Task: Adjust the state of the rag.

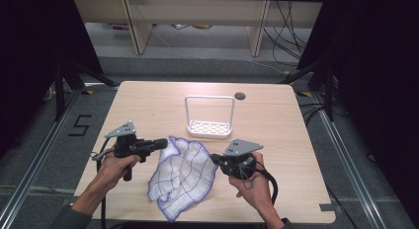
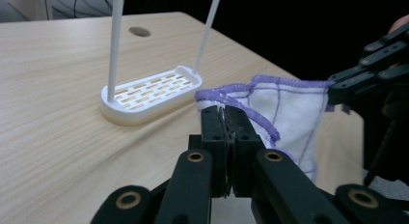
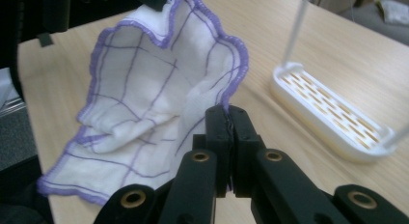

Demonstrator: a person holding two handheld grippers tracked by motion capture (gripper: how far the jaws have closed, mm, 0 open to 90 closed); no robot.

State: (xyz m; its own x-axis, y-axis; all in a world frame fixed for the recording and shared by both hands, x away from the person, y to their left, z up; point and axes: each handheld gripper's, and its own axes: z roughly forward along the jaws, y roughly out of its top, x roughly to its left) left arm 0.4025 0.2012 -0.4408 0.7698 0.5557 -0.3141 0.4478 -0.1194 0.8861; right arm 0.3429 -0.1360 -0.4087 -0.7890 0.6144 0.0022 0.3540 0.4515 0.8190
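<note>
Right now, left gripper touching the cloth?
Touching. The left gripper view shows the left gripper with jaws shut on the purple hem of the cloth, no gap.

White cloth (image 1: 184, 175) with purple grid lines and purple stitched hem, crumpled, partly lifted off the wooden table. My left gripper (image 2: 225, 119) clamps its upper left edge; my right gripper (image 3: 226, 119) clamps the right edge. The lower part rests on the tabletop.
</note>
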